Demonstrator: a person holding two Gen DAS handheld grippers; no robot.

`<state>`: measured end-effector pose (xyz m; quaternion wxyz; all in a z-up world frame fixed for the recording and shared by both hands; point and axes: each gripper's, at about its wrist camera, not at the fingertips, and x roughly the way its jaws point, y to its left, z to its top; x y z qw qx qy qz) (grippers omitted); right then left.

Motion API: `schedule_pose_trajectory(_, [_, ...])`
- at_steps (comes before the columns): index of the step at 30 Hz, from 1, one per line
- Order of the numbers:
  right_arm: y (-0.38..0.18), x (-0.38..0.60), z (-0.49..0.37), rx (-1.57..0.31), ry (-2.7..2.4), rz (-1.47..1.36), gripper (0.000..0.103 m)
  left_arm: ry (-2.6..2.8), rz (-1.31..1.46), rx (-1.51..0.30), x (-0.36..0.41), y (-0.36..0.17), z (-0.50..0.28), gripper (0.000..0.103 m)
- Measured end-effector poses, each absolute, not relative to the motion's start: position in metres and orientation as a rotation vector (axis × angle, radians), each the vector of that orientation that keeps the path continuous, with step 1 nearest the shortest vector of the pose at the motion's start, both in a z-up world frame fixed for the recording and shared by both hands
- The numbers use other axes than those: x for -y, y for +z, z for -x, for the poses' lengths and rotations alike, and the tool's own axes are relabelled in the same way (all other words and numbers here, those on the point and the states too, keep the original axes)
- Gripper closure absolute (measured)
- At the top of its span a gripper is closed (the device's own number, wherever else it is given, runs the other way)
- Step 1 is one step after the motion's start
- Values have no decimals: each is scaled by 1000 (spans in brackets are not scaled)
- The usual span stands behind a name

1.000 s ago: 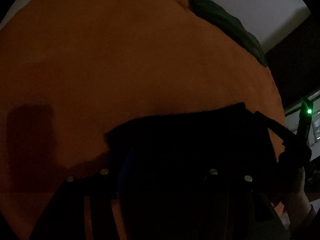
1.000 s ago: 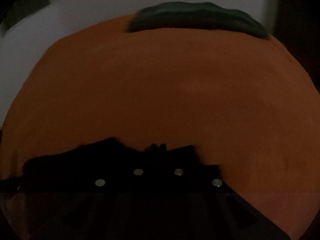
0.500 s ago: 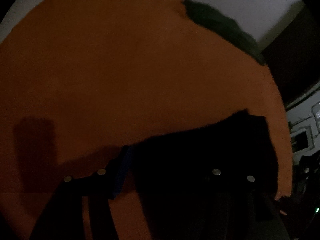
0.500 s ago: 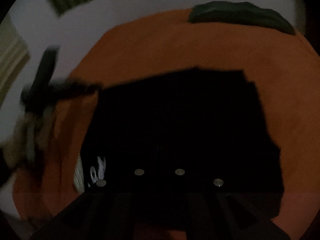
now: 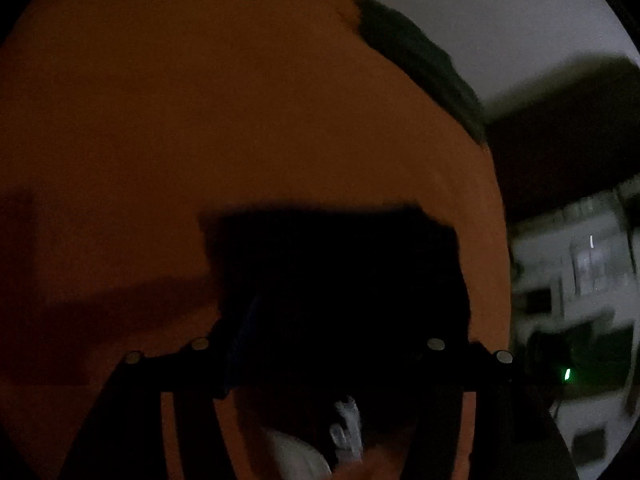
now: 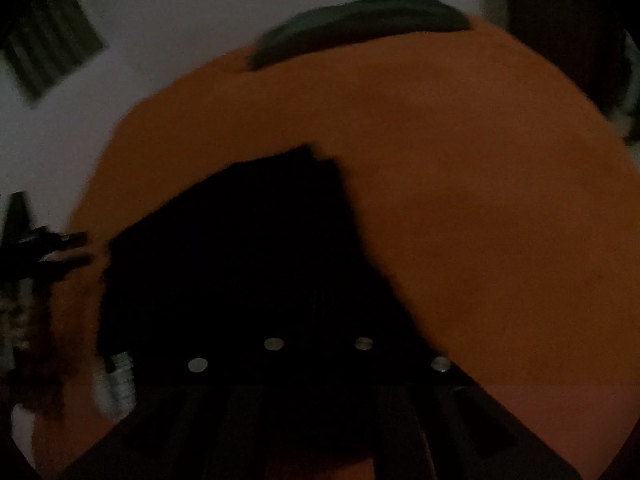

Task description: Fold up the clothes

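Orange cloth covers the surface (image 5: 200, 120) under dim light. Nearest the left camera, the left tongs (image 5: 320, 356) stand with fingers wide apart around a black garment (image 5: 340, 280) at six o'clock; whether they grip it cannot be told. In the right view, the right tongs (image 6: 318, 344) sit low over the same black garment (image 6: 240, 260), fingers lost in darkness, grip unclear. Those left tongs (image 6: 48, 248) show at nine o'clock. Farthest off, a dark green garment (image 6: 360, 28) lies at twelve o'clock on the surface's edge.
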<state>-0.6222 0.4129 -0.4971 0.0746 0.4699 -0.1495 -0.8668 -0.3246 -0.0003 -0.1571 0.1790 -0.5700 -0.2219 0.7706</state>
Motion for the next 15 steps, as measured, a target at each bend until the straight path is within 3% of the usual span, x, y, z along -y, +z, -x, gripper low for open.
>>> schedule_pose_trajectory(8, [-532, -365, 601, 367, -2345, -1503, 95, 2014, 1747, 315, -63, -199, 270, 40])
schedule_pose_trajectory(15, [-531, -469, 612, 375, -2680, -1605, 95, 2185, 1767, 338, -31, -195, 271, 40])
